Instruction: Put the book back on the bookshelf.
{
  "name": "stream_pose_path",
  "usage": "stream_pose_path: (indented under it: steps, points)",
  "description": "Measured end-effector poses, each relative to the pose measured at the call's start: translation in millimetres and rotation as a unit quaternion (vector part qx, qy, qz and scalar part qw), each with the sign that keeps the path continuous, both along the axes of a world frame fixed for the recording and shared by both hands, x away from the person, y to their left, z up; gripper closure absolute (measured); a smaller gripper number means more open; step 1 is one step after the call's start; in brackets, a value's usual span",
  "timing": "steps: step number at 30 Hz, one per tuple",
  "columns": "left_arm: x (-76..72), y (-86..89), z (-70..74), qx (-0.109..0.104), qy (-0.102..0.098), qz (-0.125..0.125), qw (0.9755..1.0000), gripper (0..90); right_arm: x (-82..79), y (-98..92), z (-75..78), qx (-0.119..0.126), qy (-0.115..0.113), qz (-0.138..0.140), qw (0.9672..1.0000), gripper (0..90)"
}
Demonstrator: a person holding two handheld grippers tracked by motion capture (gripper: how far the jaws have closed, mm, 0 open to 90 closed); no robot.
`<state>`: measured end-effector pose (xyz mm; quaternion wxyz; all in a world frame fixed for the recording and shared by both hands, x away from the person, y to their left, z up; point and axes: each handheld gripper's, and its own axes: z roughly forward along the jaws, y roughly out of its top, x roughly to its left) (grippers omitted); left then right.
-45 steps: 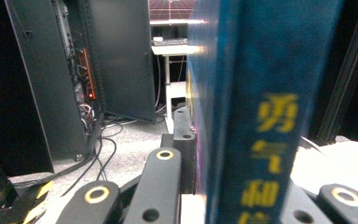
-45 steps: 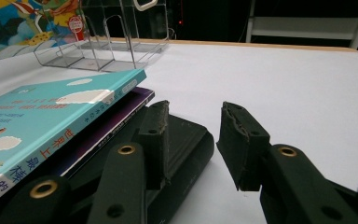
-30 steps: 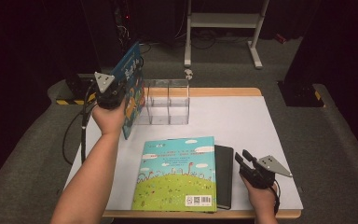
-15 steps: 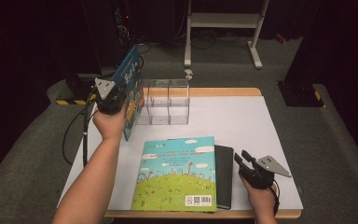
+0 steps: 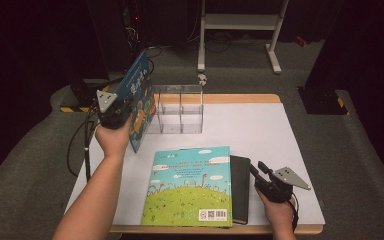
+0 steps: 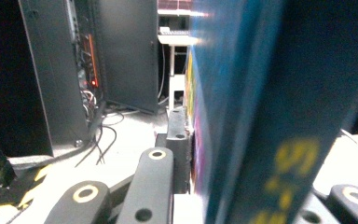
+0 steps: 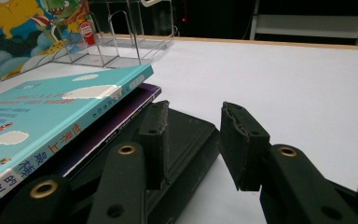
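The left gripper (image 5: pixel 122 107) holds a blue picture book (image 5: pixel 141 97) upright at ten o'clock on the bench (image 5: pixel 260 130), just beside the clear rack (image 5: pixel 179 109). Its fingers have just been easing apart; blur hides whether they still press the cover. The right gripper (image 5: pixel 261 176), at five o'clock, stands partly open beside the black notebook (image 5: pixel 240 187), holding nothing.

A lab or studio: dark equipment racks (image 5: pixel 105 30) with cables (image 6: pixel 100 135) surround a white-topped table (image 5: pixel 260 130).
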<state>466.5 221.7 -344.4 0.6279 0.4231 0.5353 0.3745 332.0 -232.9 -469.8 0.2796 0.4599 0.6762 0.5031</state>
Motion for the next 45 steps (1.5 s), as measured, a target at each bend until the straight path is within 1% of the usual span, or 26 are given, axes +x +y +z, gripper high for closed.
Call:
stream_pose_path:
  steps: [1, 3, 5, 6, 7, 8, 10, 12, 14, 16, 17, 23, 25, 26, 28, 30, 31, 33, 35, 38, 40, 41, 45]
  points:
    - [-0.3, 0.2, -0.8, 0.002, -0.001, 0.001, 1.0000, 77.3, 0.0, 0.1, -0.2, 0.000, 0.001, 0.000, 1.0000, 62.2]
    - [-1.1, 0.8, -3.4, 0.002, 0.007, -0.001, 1.0000, 77.2, 0.0, 0.3, -0.5, 0.000, 0.001, 0.000, 1.0000, 62.1]
    - [-2.6, 1.8, -7.1, -0.001, 0.008, -0.002, 1.0000, 76.7, 0.0, 0.6, -0.7, -0.001, 0.001, 0.001, 1.0000, 62.1]
    - [-4.0, 2.9, -9.5, 0.000, 0.012, -0.004, 0.9999, 76.5, 0.0, 0.7, -0.7, -0.001, 0.001, 0.001, 1.0000, 62.1]
    - [-4.6, 3.2, -11.2, -0.004, 0.012, -0.003, 0.9999, 76.5, 0.0, 0.8, -0.8, -0.001, 0.001, 0.001, 1.0000, 62.1]
    - [-5.9, 4.4, -14.4, -0.004, 0.018, -0.006, 0.9998, 76.5, 0.0, 0.8, -0.8, 0.000, 0.002, 0.001, 1.0000, 61.9]
    - [-7.1, 4.9, -20.0, -0.002, 0.020, -0.006, 0.9998, 76.3, 0.2, 0.8, -1.2, 0.000, 0.003, 0.002, 1.0000, 61.7]
    - [-8.8, 6.2, -23.8, -0.006, 0.025, -0.007, 0.9996, 76.1, 0.5, 0.9, -1.7, -0.001, 0.004, 0.002, 1.0000, 61.7]
    - [-10.0, 6.9, -27.0, -0.004, 0.029, -0.007, 0.9995, 76.2, 0.5, 1.2, -1.8, -0.001, 0.003, 0.002, 1.0000, 61.7]
    - [-12.4, 8.8, -30.5, -0.005, 0.034, -0.008, 0.9994, 76.0, 0.4, 1.3, -1.7, -0.001, 0.003, 0.002, 1.0000, 61.7]
    - [-13.6, 9.3, -31.7, -0.010, 0.035, -0.009, 0.9993, 76.0, 0.3, 1.3, -1.7, -0.002, 0.003, 0.002, 1.0000, 61.7]
    - [-21.7, 10.1, -40.0, -0.011, 0.039, -0.013, 0.9991, 76.0, -0.1, 2.0, -1.6, -0.002, 0.003, 0.002, 1.0000, 61.7]
    - [-23.9, 10.8, -43.7, -0.012, 0.044, -0.014, 0.9989, 76.1, -0.3, 1.8, -1.2, -0.002, 0.002, 0.002, 1.0000, 61.6]
    - [-25.6, 11.6, -46.6, -0.009, 0.049, -0.016, 0.9986, 76.2, -0.4, 1.6, -1.0, -0.001, 0.001, 0.002, 1.0000, 61.6]
    - [-27.0, 11.3, -50.6, -0.014, 0.053, -0.014, 0.9984, 76.5, -0.2, 0.8, -0.7, -0.001, 0.000, 0.000, 1.0000, 61.6]
    - [-29.6, 11.9, -53.9, -0.028, 0.055, -0.012, 0.9980, 77.0, -0.1, 0.4, -0.8, -0.001, 0.001, 0.000, 1.0000, 61.5]
    - [-30.7, 12.0, -54.3, -0.030, 0.055, -0.009, 0.9980, 77.1, -0.1, 0.5, -0.8, -0.001, 0.001, 0.000, 1.0000, 61.4]
    - [-31.7, 9.5, -54.9, -0.027, 0.052, -0.001, 0.9983, 78.2, -0.2, 0.8, -0.8, -0.001, 0.000, 0.001, 1.0000, 61.4]
    - [-31.5, 6.1, -55.6, -0.017, 0.048, 0.005, 0.9987, 79.5, -0.4, 0.9, -0.6, -0.002, 0.000, 0.001, 1.0000, 61.4]
    - [-30.1, 2.1, -54.9, -0.009, 0.047, 0.014, 0.9987, 80.6, -0.6, 0.7, -0.5, -0.002, 0.000, 0.001, 1.0000, 61.4]
    - [-29.1, 0.3, -54.8, -0.009, 0.046, 0.016, 0.9988, 81.1, -0.5, 0.4, -0.4, -0.001, -0.001, 0.000, 1.0000, 61.4]
    - [-28.5, -0.2, -54.9, -0.006, 0.046, 0.020, 0.9987, 81.4, -0.4, 0.4, -0.4, -0.001, -0.001, 0.000, 1.0000, 61.4]
    - [-26.0, 1.4, -54.6, -0.013, 0.048, 0.027, 0.9984, 81.9, -0.4, 0.6, -0.4, -0.002, -0.001, 0.000, 1.0000, 61.4]
